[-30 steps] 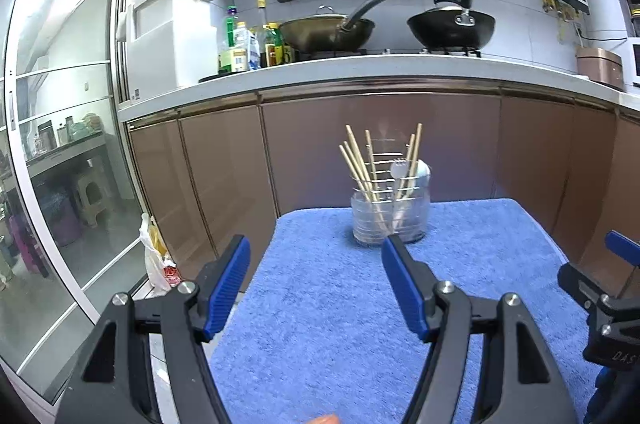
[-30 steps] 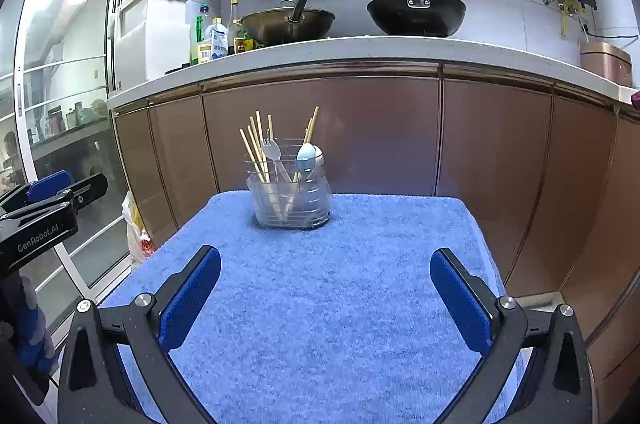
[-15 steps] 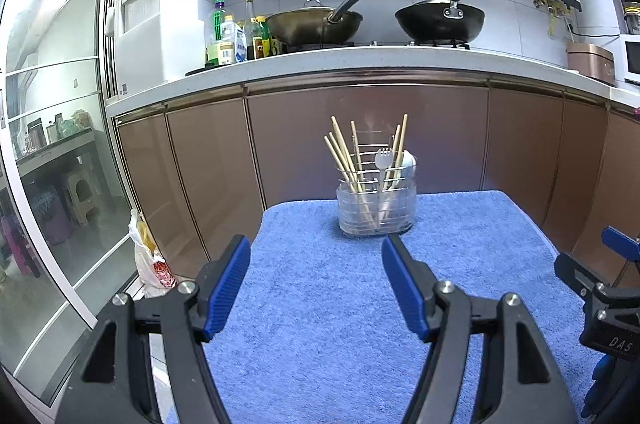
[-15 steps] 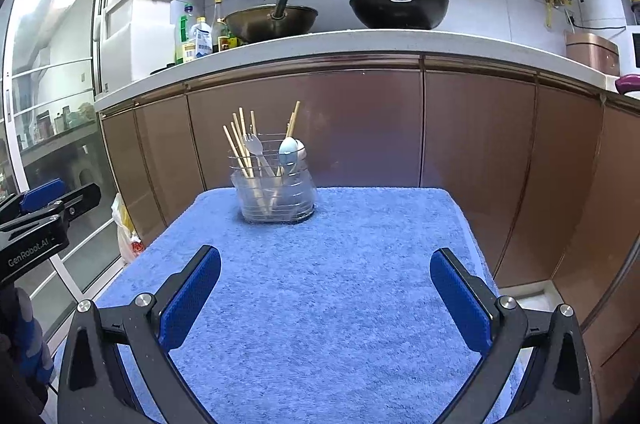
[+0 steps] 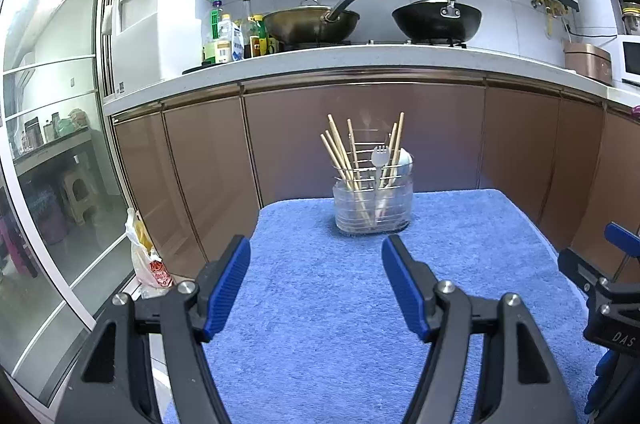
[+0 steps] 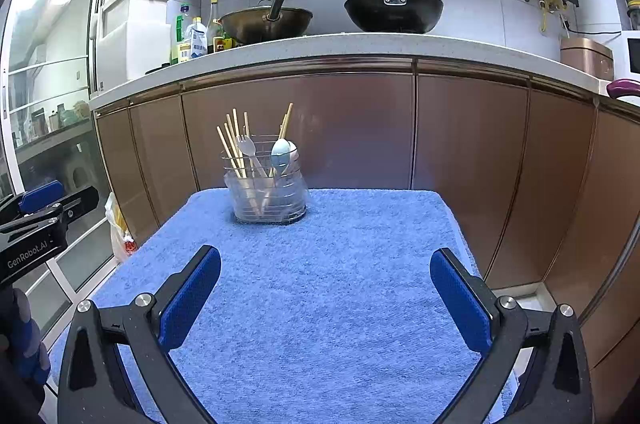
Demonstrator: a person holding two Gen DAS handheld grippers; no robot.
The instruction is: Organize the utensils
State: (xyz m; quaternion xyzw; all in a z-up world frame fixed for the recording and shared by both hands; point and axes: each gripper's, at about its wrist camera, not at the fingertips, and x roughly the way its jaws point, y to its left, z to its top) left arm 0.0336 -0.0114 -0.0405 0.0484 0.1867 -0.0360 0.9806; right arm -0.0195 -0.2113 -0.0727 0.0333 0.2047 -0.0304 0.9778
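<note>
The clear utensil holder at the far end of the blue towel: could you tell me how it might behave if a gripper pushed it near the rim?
The utensil holder looks light, so it would probably slide or tip. Chopsticks standing well above its rim likely make it top-heavy. The soft blue towel may catch its base, favouring tipping.

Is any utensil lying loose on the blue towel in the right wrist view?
No, the blue towel is bare apart from the utensil holder, where the chopsticks, fork and spoon stand.

Utensil holder (image 5: 373,202) farther from both grippers
</note>
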